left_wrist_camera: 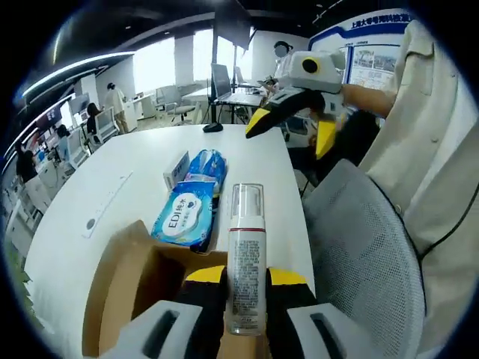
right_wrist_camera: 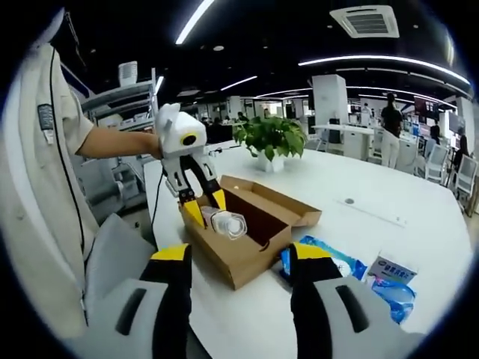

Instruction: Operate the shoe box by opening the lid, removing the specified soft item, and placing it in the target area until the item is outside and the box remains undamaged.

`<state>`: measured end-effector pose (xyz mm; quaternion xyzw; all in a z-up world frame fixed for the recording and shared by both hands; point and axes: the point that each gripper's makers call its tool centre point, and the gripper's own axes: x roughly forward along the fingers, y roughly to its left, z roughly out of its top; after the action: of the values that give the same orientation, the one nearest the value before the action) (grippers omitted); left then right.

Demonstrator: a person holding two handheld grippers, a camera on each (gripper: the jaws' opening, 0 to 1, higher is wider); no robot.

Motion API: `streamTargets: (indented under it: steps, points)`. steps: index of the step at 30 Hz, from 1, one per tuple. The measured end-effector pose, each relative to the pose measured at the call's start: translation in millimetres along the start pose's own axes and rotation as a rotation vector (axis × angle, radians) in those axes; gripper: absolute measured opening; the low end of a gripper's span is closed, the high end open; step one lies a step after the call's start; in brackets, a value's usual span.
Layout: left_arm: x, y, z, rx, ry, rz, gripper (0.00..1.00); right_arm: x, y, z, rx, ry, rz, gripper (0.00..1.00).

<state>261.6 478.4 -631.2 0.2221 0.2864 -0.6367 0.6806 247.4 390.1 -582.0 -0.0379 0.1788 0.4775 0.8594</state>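
Shoe box (right_wrist_camera: 243, 228) open, a pump bottle (left_wrist_camera: 245, 254) clenched in the left tool (left_wrist_camera: 245, 280) above it, right tool (right_wrist_camera: 238, 258) released; next, carrying it to the table (left_wrist_camera: 135, 172)

The box (right_wrist_camera: 247, 232) is plain brown cardboard. The bottle (left_wrist_camera: 245, 254) is clear with a white label and red band. The wipes pack (left_wrist_camera: 183, 217) is blue and white on the white table (left_wrist_camera: 112, 187).

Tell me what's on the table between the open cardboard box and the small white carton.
A blue wet-wipes pack lies between the cardboard box and the small white carton, seen in the left gripper view.
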Motion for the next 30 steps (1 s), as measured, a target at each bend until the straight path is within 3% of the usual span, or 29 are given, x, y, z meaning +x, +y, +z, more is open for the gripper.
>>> streamTargets:
  steps: [14, 27, 30]
  points:
    - [2, -21.2, 35.8, -0.044, -0.172, -0.048, 0.19, 14, 11, 14.9, 0.001, -0.043, 0.070, 0.36]
    - [-3, -30.7, 53.3, -0.114, -0.318, -0.079, 0.19, 21, 21, 28.3, 0.041, -0.093, 0.134, 0.28]
    - [-4, -31.4, 53.4, -0.120, -0.327, -0.080, 0.19, 23, 23, 29.8, 0.041, -0.098, 0.154, 0.26]
